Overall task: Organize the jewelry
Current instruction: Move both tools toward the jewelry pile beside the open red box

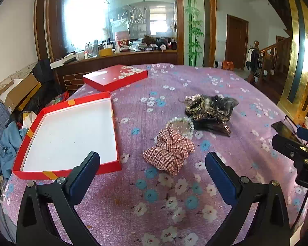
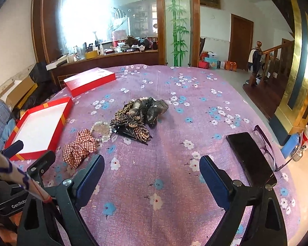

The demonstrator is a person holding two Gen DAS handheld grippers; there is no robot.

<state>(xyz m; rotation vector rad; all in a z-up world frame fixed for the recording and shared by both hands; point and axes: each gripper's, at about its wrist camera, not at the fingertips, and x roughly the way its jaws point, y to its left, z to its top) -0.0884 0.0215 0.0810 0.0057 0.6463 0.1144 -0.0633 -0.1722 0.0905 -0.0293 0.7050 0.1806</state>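
Note:
A red-and-white checked scrunchie [image 1: 169,153] lies on the purple flowered cloth, touching a pearl bracelet [image 1: 181,126]. Behind them is a dark pile of beaded hair clips and bows [image 1: 209,108]. An open red box with a white inside [image 1: 69,137] lies to the left. My left gripper [image 1: 153,164] is open and empty, just in front of the scrunchie. My right gripper [image 2: 152,167] is open and empty, nearer than the pile [image 2: 139,114]. The scrunchie [image 2: 79,147], the bracelet [image 2: 101,131] and the box [image 2: 39,129] show left of it.
The box's red lid [image 1: 115,76] lies at the far left of the table. A black phone [image 2: 250,157] and purple glasses [image 2: 264,143] lie at the right edge. Cardboard boxes and clothes sit off the table's left side. A wooden counter stands behind.

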